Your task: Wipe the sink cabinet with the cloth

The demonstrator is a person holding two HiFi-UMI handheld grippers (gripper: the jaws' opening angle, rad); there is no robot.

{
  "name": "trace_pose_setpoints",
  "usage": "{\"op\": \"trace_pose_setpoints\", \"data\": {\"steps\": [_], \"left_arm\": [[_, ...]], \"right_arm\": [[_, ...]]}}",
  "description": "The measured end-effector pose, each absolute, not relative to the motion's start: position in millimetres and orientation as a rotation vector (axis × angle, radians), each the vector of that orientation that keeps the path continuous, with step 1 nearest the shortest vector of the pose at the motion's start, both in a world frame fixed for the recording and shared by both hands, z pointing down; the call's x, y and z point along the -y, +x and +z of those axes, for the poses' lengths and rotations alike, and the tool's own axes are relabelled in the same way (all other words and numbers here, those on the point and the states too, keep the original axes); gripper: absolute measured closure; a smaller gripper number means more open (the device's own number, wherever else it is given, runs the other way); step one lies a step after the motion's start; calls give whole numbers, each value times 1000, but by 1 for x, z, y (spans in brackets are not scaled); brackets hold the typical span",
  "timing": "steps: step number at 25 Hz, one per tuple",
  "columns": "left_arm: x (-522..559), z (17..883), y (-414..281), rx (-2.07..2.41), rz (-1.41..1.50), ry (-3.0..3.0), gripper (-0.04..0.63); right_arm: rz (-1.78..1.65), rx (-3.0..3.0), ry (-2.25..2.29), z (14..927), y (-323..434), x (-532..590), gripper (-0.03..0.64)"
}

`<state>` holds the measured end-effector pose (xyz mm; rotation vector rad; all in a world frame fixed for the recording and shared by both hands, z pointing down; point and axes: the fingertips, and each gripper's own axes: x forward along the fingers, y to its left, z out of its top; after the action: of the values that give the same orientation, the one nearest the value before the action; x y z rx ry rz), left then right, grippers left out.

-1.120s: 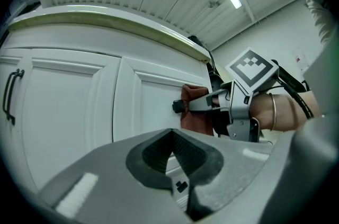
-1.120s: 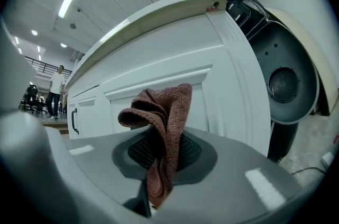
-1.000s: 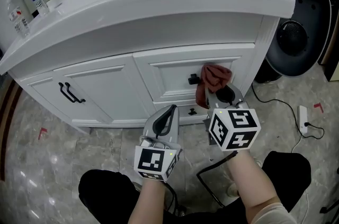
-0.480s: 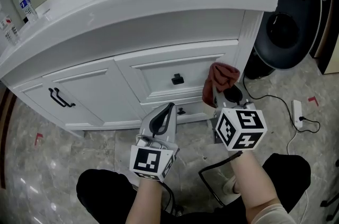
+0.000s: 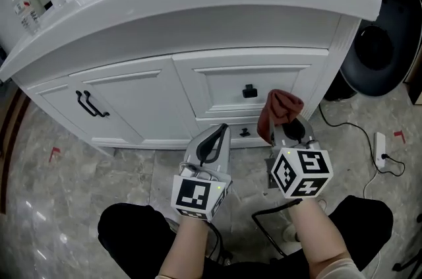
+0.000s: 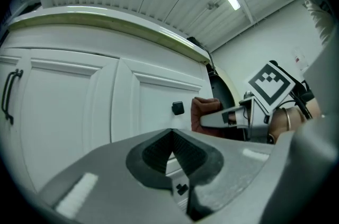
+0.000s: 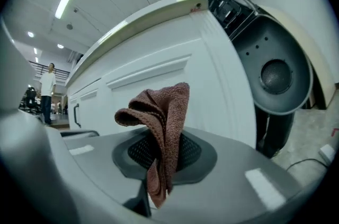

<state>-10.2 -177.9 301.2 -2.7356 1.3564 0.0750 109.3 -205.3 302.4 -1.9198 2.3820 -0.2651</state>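
The cloth is pinched in the right gripper, whose jaws are clenched on its lower folds. The rest stands up above them in a loose, crumpled bunch. It hangs just in front of the sink cabinet, near the right edge of the drawer front and to the right of the small black knob. From these views I cannot tell whether it touches the panel. The left gripper sits lower and to the left with its jaws closed on nothing.

The cloth looks like a light, soft, looped-weave rag (microfibre, by the texture). It should be limp, a little grippy against paint, and in no way fragile. It will fold and drag rather than push flat, so only the bunched top is likely to meet the surface. The hold on the lower folds seems sound: 1 thick wad between the pads, with enough free cloth ahead of the jaws to keep their hard tips off the white panel. A hold nearer the edge would likely let it slip out under a firm stroke. The knob and the 2 door handles could snag it.
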Motion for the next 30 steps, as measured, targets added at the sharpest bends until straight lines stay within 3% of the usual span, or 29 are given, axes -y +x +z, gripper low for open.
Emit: {"op": "trace_pose_setpoints", "data": {"steps": [6,14,30], "left_arm": [[192,314,-64,-1508,72,-2696,595],[200,317,-106,-1619,96,-2653,595],[206,325,-65,-1534,98,-2724,595]], "right_arm": [[-326,-2629,-1708,342,8,215,538],[-366,-2724,-1529,339,-62,238,538],[-400,-2672,-1569,334,-15,240,538]]}}
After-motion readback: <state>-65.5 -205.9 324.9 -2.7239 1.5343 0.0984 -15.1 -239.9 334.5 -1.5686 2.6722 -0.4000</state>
